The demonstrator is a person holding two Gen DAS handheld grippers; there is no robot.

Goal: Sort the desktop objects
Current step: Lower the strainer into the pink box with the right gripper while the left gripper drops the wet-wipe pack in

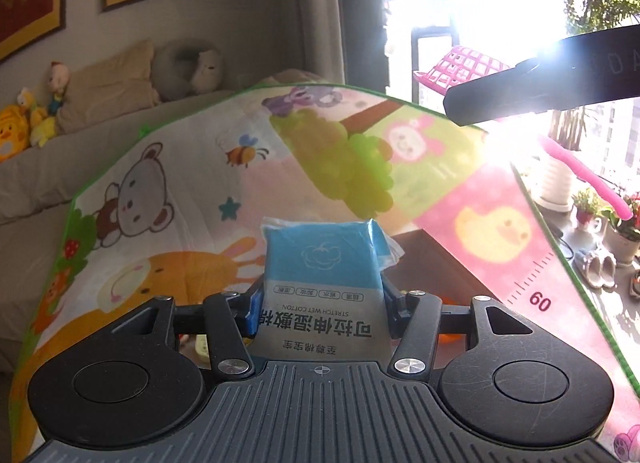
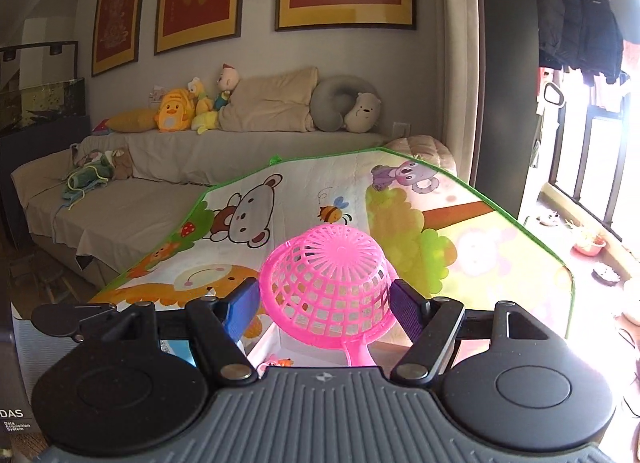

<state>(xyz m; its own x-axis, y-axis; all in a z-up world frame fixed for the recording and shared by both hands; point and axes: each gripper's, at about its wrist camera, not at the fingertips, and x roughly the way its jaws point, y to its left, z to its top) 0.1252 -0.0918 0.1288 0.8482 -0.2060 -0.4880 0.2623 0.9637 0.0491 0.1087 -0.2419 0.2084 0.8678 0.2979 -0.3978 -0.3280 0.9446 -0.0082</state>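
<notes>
My left gripper (image 1: 322, 305) is shut on a blue and white pack of wet cotton wipes (image 1: 324, 259), held upright above the cartoon play mat (image 1: 168, 199). Between the fingers of my right gripper (image 2: 324, 303) sits a pink plastic mesh basket (image 2: 328, 271) with a handle, dome side up, and both pads press on its sides. The left wrist view shows the same pink basket (image 1: 460, 67) at the upper right, in front of the bright window, held by the dark right gripper (image 1: 540, 79). Both objects are lifted off the surface.
Below the grippers an open box (image 2: 276, 337) holds small toys (image 2: 280, 363). The mat (image 2: 480, 247) slopes away behind it. A sofa (image 2: 160, 183) with pillows and plush toys lines the wall. Strong window glare (image 1: 500, 3), potted plants (image 1: 588, 207) and hanging coats (image 2: 580, 11) lie to the right.
</notes>
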